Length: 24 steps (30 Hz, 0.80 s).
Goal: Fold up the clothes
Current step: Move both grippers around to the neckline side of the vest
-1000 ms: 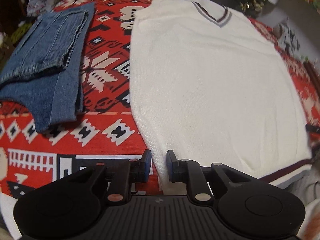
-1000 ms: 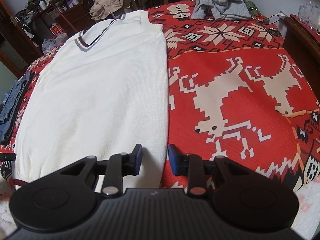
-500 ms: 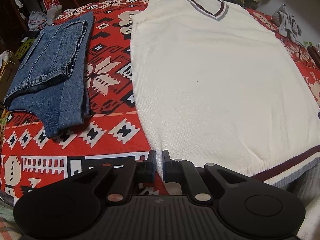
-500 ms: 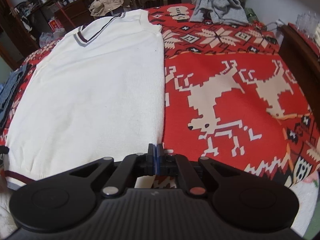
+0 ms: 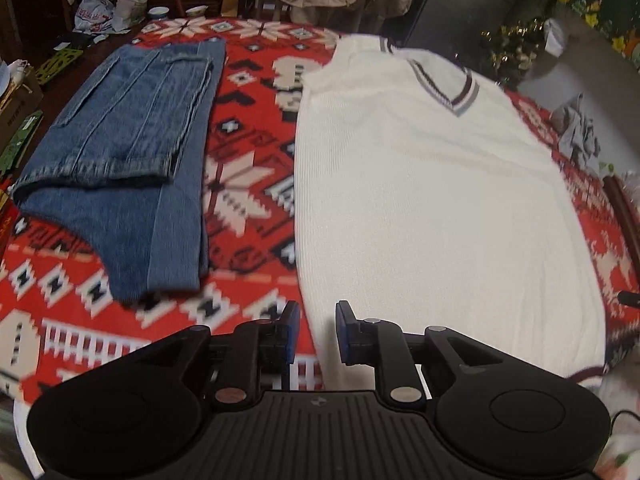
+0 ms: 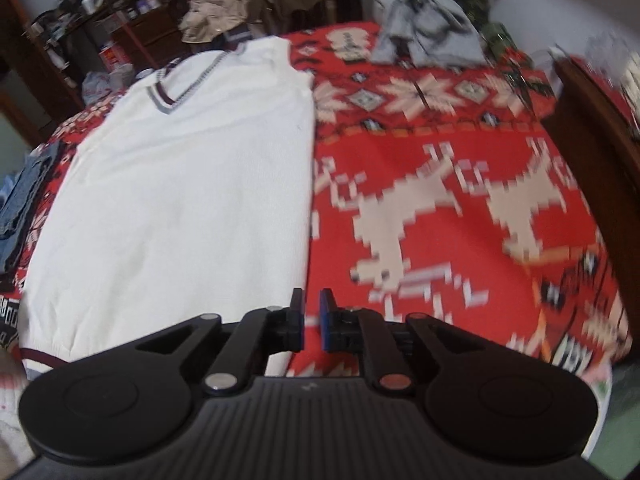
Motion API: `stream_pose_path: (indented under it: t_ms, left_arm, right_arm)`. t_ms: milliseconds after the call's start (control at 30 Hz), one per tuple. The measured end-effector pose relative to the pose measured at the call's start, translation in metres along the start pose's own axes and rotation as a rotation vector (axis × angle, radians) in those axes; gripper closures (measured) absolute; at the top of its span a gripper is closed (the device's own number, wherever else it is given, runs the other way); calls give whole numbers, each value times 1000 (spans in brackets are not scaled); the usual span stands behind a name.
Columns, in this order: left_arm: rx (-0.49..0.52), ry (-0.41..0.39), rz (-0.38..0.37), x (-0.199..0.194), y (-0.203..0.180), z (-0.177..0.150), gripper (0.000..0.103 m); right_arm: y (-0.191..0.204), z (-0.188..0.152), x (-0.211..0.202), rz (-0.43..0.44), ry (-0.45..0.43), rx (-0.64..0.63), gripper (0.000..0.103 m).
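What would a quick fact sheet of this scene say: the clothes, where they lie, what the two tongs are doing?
Surface: red patterned blanket
Sweater: white, V-neck, spread flat
Jeans: folded, beside the sweater, not touching
Left tongs: just been opening; sweater's side edge in the gap, unpinched
Right tongs: just been opening; at sweater's other side edge, unpinched
Far end: crumpled grey garment

Both wrist cams sit low at the near hem of the white sweater (image 5: 432,200), angled down and across it. Left cam's at its left edge, right cam at its right edge (image 6: 180,200); both share the sweater.
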<state>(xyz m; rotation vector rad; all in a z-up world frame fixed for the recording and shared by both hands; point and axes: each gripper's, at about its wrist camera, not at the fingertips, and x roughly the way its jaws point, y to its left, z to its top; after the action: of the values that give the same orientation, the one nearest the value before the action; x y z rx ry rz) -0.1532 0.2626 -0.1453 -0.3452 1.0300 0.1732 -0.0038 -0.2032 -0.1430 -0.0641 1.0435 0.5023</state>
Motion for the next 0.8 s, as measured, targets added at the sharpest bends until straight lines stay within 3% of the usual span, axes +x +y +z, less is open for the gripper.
stream_pose_path:
  t_ms: [233,500,600,800]
  left_arm:
    - [170,-134,-22,16,-1,76,84]
    - [357,-224,-54,66,-21,189,78]
    - [392,-238,-81,91,-27,225,73]
    - [400,-215,-91,150,-24,271,75]
  right_arm:
    - [8,68,20,52,-20,-119,92]
    - [32,187,49,124,-113,-287,89]
    - [41,224,67,155,-159,-349,85]
    - [49,288,135,155,-191,-407,85]
